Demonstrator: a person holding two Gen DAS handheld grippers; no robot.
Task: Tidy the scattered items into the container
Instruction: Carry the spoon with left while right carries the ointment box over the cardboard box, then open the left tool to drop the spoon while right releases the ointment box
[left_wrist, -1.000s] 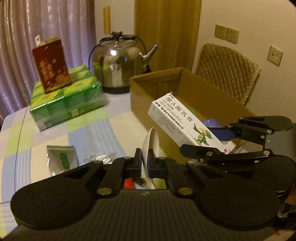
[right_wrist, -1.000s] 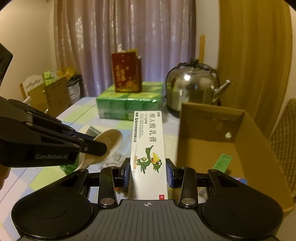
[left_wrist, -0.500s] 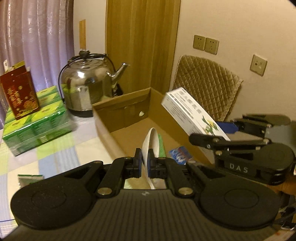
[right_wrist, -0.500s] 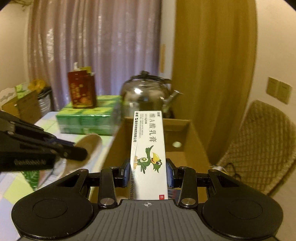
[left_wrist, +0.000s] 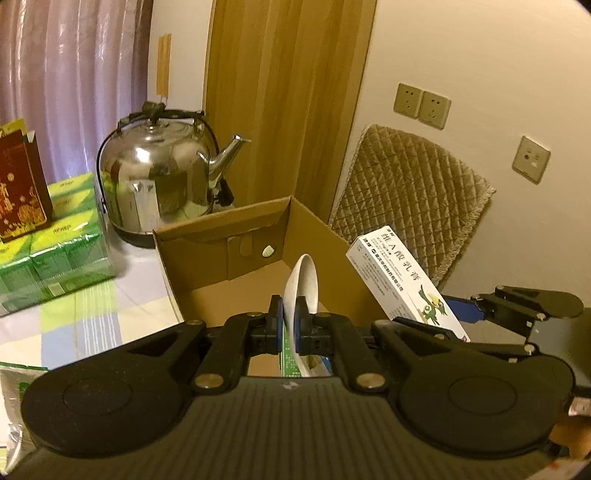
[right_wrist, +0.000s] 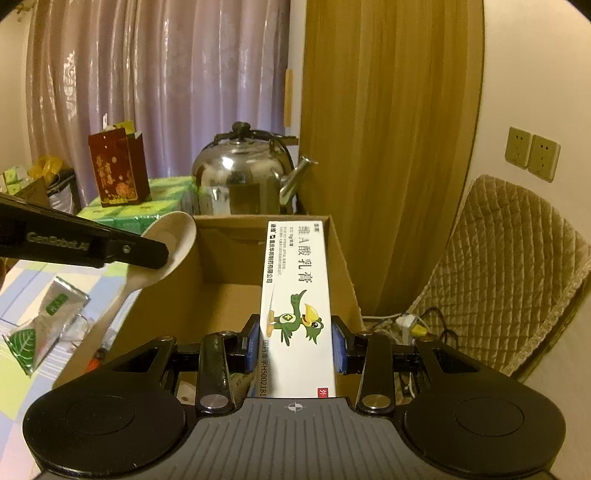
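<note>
My left gripper (left_wrist: 290, 310) is shut on a white ceramic spoon (left_wrist: 304, 284), bowl end forward, held over the open cardboard box (left_wrist: 221, 229). In the right wrist view the same spoon (right_wrist: 170, 251) hangs at the box's left wall, pinched by the left gripper (right_wrist: 159, 254). My right gripper (right_wrist: 295, 345) is shut on a white ointment carton (right_wrist: 295, 288) with a green bird, held above the cardboard box (right_wrist: 162, 302). In the left wrist view that ointment carton (left_wrist: 399, 280) juts over the box's right wall, with the right gripper (left_wrist: 461, 317) behind it. Green and blue packets lie inside the box.
A steel kettle (left_wrist: 162, 177) stands behind the box. Green tissue packs (left_wrist: 55, 243) with a red carton (left_wrist: 18, 184) on top sit at the left. A silver leaf sachet (right_wrist: 40, 325) lies on the checked tablecloth (left_wrist: 110, 314). A quilted chair (left_wrist: 413, 199) stands to the right.
Both grippers have moved right and forward with their loads, from beside the box to over its opening. The spoon and the carton remain gripped.
</note>
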